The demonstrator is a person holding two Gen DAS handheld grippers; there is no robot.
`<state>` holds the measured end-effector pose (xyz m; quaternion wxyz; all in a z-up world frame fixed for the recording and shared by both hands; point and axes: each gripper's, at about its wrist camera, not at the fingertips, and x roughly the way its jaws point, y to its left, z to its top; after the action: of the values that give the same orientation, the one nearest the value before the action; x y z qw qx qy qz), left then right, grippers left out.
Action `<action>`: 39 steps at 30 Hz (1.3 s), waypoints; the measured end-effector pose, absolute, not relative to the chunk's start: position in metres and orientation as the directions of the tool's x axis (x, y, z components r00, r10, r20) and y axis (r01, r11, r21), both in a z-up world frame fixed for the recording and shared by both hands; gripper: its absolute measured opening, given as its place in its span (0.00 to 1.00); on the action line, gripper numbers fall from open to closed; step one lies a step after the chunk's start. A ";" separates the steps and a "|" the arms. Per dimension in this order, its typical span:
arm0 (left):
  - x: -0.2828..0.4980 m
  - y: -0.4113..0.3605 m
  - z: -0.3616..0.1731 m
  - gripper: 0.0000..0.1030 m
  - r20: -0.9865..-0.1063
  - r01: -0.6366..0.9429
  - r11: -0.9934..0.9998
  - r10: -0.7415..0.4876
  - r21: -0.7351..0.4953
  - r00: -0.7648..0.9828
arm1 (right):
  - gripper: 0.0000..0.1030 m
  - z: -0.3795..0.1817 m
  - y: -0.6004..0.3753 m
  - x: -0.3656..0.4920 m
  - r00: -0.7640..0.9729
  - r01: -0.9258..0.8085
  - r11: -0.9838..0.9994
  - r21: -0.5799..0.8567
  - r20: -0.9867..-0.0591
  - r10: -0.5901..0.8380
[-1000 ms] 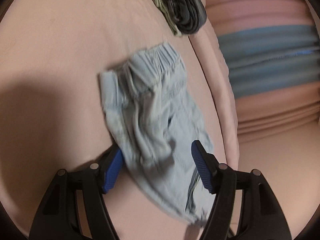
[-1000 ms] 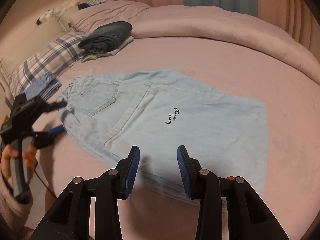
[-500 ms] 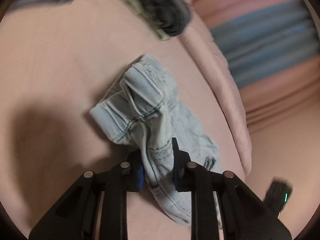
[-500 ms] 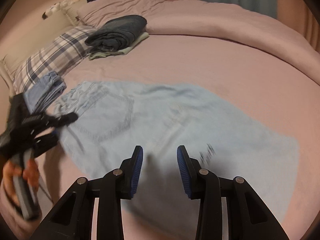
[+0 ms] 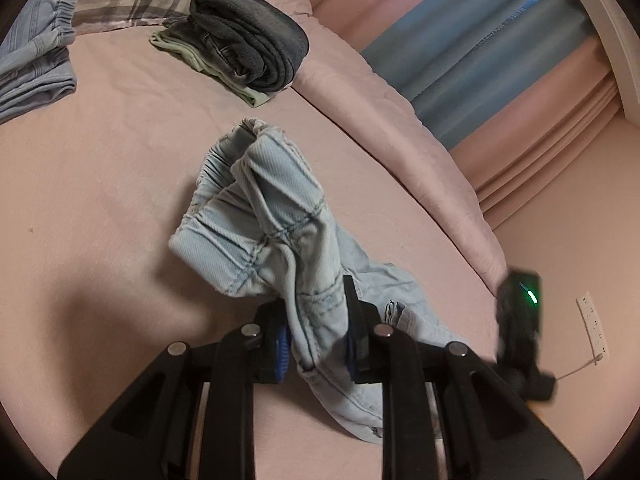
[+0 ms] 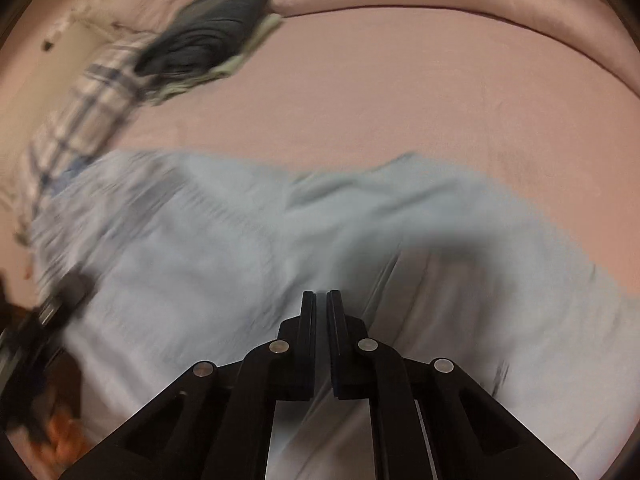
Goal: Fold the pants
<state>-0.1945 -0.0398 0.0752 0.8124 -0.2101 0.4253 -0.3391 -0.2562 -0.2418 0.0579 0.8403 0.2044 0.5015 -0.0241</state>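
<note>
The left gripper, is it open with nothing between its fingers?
No, the left gripper is closed on a bunched fold of the light blue pants, with denim pinched between its blue pads above the pink bed.

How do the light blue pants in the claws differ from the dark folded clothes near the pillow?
The light blue pants are pale denim; the dark folded clothes are charcoal. The pants are bunched and partly raised, with the left claw shut on the waist end and the right claw closed over the fabric; the dark clothes lie untouched, neatly stacked on a pale green garment. Both are on the pink bed.
</note>
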 end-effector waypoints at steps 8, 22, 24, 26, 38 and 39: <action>-0.196 -0.056 0.090 0.19 -0.550 0.426 0.685 -0.729 -0.591 0.408 | 0.08 0.045 -0.208 -0.304 0.475 0.185 0.923 0.338 -0.853 0.217; -0.263 -0.151 0.138 0.19 -0.534 0.738 0.558 -0.783 -0.379 0.319 | 0.36 0.038 -0.312 -0.428 0.742 0.347 0.624 0.701 -0.612 0.274; -0.274 -0.172 0.134 0.19 -0.557 0.775 0.525 -0.783 -0.353 0.277 | 0.44 0.031 -0.326 -0.442 0.785 0.339 0.534 0.775 -0.545 0.293; -0.281 -0.191 0.127 0.20 -0.588 0.801 0.502 -0.771 -0.327 0.243 | 0.52 0.022 -0.337 -0.457 0.843 0.299 0.418 0.858 -0.442 0.305; -0.319 -0.258 0.069 0.71 -0.761 0.906 0.364 -0.644 -0.216 0.077 | 0.70 -0.009 -0.365 -0.506 0.946 0.101 -0.015 0.995 -0.091 0.311; -0.319 -0.255 0.069 0.71 -0.761 0.905 0.364 -0.645 -0.219 0.075 | 0.70 -0.009 -0.365 -0.508 0.943 0.101 -0.013 0.995 -0.092 0.319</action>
<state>-0.3190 -0.2545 0.0691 0.7160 0.1580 0.4118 -0.5411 -0.5080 -0.3653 -0.0085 0.6867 0.7072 0.1484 0.0791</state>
